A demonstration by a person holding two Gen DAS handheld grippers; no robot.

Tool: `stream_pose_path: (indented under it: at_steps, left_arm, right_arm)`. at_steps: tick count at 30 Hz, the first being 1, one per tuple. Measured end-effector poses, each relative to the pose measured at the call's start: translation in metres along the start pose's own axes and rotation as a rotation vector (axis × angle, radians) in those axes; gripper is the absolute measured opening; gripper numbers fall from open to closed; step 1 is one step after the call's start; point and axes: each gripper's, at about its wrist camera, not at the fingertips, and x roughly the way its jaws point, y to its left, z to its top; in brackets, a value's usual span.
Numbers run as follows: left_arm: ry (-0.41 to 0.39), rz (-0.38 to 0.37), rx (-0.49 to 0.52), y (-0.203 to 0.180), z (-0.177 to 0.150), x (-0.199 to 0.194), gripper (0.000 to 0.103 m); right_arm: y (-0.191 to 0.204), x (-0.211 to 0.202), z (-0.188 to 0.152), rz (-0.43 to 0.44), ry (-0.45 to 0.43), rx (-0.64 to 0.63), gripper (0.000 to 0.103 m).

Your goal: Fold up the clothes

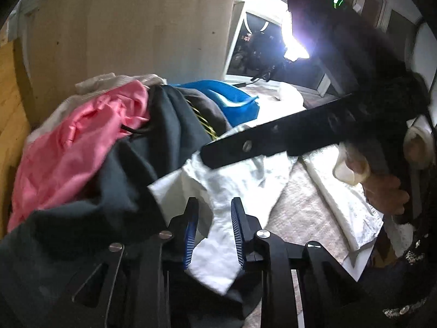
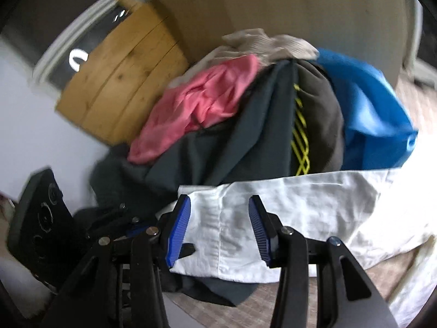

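A white garment (image 1: 235, 180) lies spread in front of a heap of clothes: a pink piece (image 1: 82, 142), a dark teal piece (image 1: 142, 164) and a beige one on top. My left gripper (image 1: 214, 232) is open, its blue pads on either side of the white cloth's near end. My right gripper (image 2: 220, 229) is open over the white garment (image 2: 300, 205), which lies between its jaws. The heap shows in the right wrist view as pink (image 2: 202, 104) and dark teal (image 2: 245, 142) pieces. The right gripper's body (image 1: 273, 139) crosses the left wrist view.
A blue bag (image 2: 368, 109) lies right of the heap. A wooden board (image 2: 120, 79) and a beige panel (image 1: 123, 27) stand behind it. A dark window (image 1: 262, 52) is at the back. White bedding (image 1: 341, 188) lies at the right.
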Motion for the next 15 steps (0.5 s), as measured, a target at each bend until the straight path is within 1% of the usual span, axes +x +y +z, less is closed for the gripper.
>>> stream_pose_path:
  at_steps: [1, 3, 6, 7, 9, 12, 14, 15]
  left_arm:
    - [-0.001, -0.007, -0.003, -0.003, 0.002, 0.003, 0.022]
    - [0.002, -0.008, -0.005, -0.005, 0.001, 0.008, 0.022]
    - [0.014, -0.002, -0.016, -0.004, 0.002, 0.014, 0.023]
    - [0.014, 0.002, -0.022, -0.002, 0.002, 0.014, 0.023]
    - [0.011, 0.005, -0.026, 0.000, 0.000, 0.013, 0.023]
    - [0.010, 0.004, -0.018, 0.003, -0.002, 0.009, 0.023]
    - [0.022, 0.005, -0.016, 0.002, -0.002, 0.011, 0.023]
    - [0.028, 0.005, -0.014, 0.001, -0.001, 0.012, 0.023]
  right_arm:
    - [0.009, 0.001, -0.002, -0.009, 0.007, -0.033, 0.044]
    - [0.020, 0.006, -0.009, 0.005, 0.034, -0.055, 0.044]
    - [0.019, 0.017, -0.012, -0.057, 0.059, -0.060, 0.044]
    - [0.016, 0.019, -0.014, -0.048, 0.058, -0.045, 0.043]
    - [0.006, 0.022, -0.013, -0.011, 0.068, 0.007, 0.034]
    - [-0.005, 0.028, -0.016, 0.035, 0.077, 0.060, 0.029]
    - [-0.013, 0.030, -0.017, 0.085, 0.081, 0.090, 0.008]
    - [-0.015, 0.032, -0.017, 0.104, 0.082, 0.098, 0.006]
